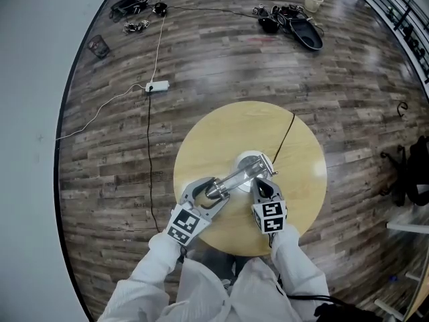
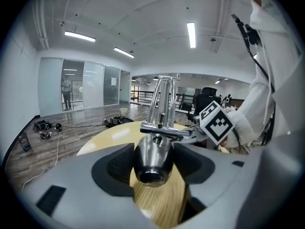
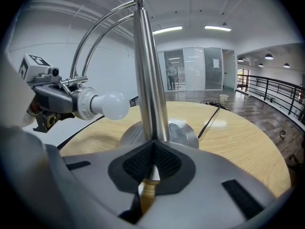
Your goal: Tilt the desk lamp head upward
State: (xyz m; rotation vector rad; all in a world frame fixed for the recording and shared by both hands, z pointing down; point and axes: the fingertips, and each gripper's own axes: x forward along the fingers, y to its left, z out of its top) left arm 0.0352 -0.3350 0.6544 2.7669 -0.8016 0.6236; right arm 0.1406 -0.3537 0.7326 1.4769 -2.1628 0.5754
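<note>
A chrome desk lamp stands on a round wooden table, its base near the middle. My left gripper is shut on the lamp head. In the left gripper view the chrome head fills the gap between the dark pads. The white bulb points out of the head in the right gripper view, roughly level. My right gripper is shut on the upright lamp pole just above the base. Two curved chrome arms run from the pole top to the head.
The lamp's black cord runs over the table's far edge. On the wood floor lie a white power strip, tangled cables and a dark bag, and a cup. A railing lines the right side.
</note>
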